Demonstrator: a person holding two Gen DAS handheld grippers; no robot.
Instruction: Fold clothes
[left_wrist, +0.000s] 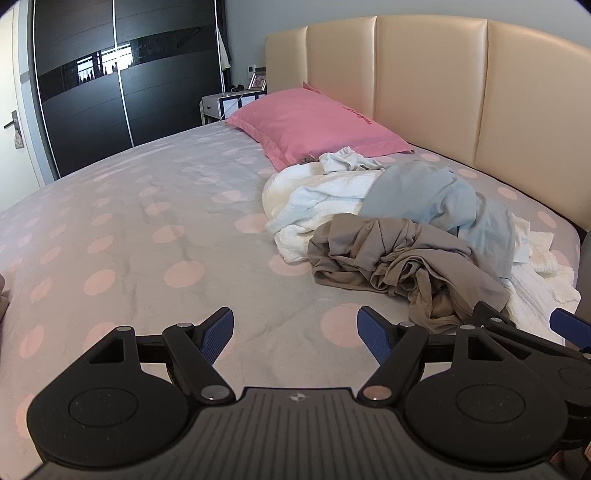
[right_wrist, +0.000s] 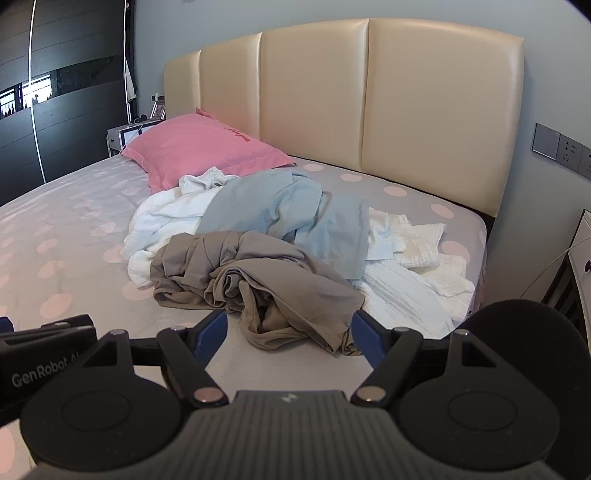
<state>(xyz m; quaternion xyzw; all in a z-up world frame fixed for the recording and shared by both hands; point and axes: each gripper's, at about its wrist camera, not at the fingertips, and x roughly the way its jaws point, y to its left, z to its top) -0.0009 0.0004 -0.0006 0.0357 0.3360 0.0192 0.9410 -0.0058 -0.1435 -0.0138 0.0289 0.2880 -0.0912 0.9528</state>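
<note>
The left tongs (left_wrist: 295, 332) hover over bare sheet with their blue-padded fingers spread wide and nothing between them. The right tongs (right_wrist: 288, 332) are spread just as wide, empty too, with the near hem of the brown garment (right_wrist: 255, 284) lying in front of the gap; whether a pad touches the cloth I cannot tell. The two tools sit side by side, each showing at the edge of the other's view.

The clothes lie in a loose heap on the right half of the bed, between the tongs and the headboard. The brown garment is nearest, thin and smooth, bunched into deep twisted folds. Behind it, partly over it, a pale blue garment (right_wrist: 291, 210) is draped in soft flat panels. Under both spreads a white piece (right_wrist: 162, 221) with a ribbed, waffle-like weave, and more crinkled white cloth (right_wrist: 421, 251) trails toward the right edge of the mattress.

The sheet (left_wrist: 129, 229) is grey with large pink dots, lightly creased. A pink pillow (left_wrist: 314, 122) rests against the cream padded headboard (left_wrist: 424, 92), which is glossy and split into upright panels. To the left stand a small bedside table (left_wrist: 225, 103) and a dark sliding wardrobe (left_wrist: 122, 74). On the right wall sits a grey switch-and-socket panel (right_wrist: 561, 151).
</note>
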